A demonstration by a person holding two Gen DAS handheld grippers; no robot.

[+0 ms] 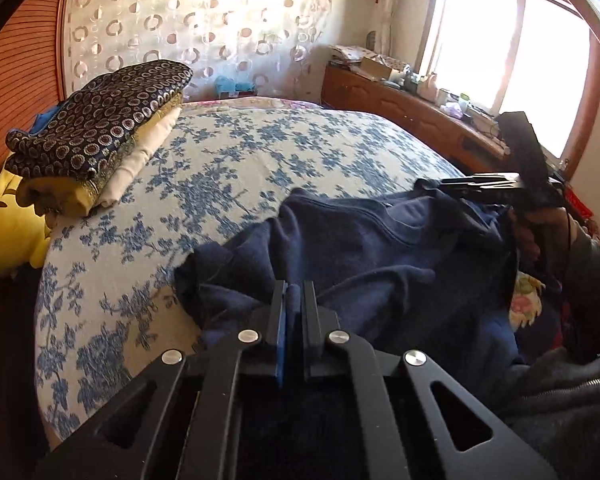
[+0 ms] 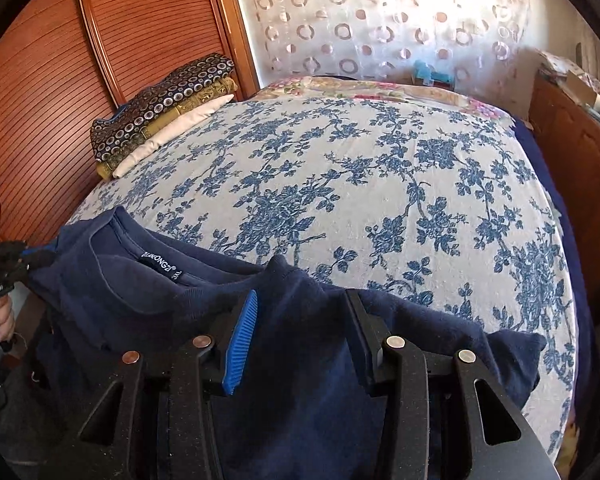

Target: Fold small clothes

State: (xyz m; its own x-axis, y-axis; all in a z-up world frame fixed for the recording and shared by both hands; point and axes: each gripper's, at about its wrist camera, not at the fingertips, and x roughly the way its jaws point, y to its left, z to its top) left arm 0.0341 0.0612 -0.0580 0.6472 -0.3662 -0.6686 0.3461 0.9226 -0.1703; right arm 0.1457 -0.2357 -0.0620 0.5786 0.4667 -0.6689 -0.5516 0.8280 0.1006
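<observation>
A navy blue sweatshirt (image 1: 380, 248) lies crumpled at the near edge of the bed, its collar and label (image 2: 162, 266) facing up. My left gripper (image 1: 294, 292) is shut on a fold of the sweatshirt at one shoulder; it also shows at the left edge of the right wrist view (image 2: 24, 262). My right gripper (image 2: 300, 308) has its jaws apart, with the sweatshirt's cloth (image 2: 300, 360) bunched between the fingers. In the left wrist view the right gripper (image 1: 444, 186) sits at the garment's far right edge.
The bed (image 2: 380, 184) has a white sheet with blue flowers. A stack of folded fabrics (image 1: 100, 136) lies at its far left by the wooden wall; a yellow item (image 1: 12, 236) sits beside it. A wooden cabinet (image 1: 400, 108) with clutter stands under the window at right.
</observation>
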